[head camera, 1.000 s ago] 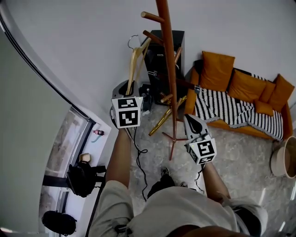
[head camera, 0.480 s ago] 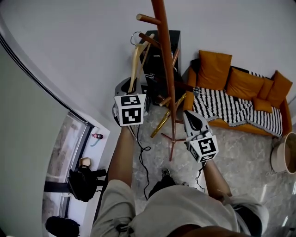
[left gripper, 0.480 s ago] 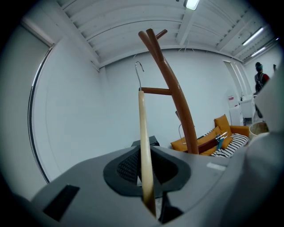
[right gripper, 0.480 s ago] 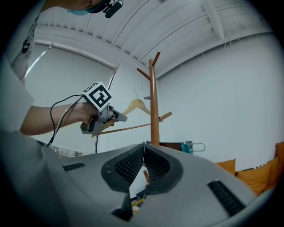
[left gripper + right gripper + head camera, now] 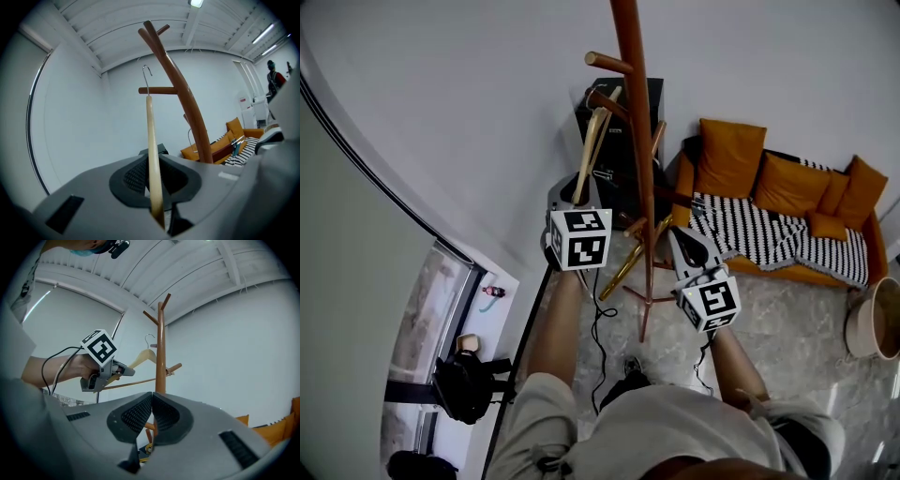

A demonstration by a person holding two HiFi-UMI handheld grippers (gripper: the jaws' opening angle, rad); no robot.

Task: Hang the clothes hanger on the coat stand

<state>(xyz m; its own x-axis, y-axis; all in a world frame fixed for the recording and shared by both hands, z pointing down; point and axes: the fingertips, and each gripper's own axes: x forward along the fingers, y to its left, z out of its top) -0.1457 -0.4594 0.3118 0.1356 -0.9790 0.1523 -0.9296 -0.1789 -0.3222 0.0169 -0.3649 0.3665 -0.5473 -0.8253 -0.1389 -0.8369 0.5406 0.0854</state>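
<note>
left gripper point(image 5: 155, 190): clamped on hanger point(image 5: 150, 140) | right gripper point(image 5: 151, 420): jaws together, empty | position: hanger beside coat stand peg point(image 5: 161, 90)

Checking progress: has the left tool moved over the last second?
Yes: the left tool carried the hanger rightward, closer to the coat stand's pole.

Marbled floor point(image 5: 797, 323), coat stand point(image 5: 635, 141), orange sofa point(image 5: 789, 180)
</note>
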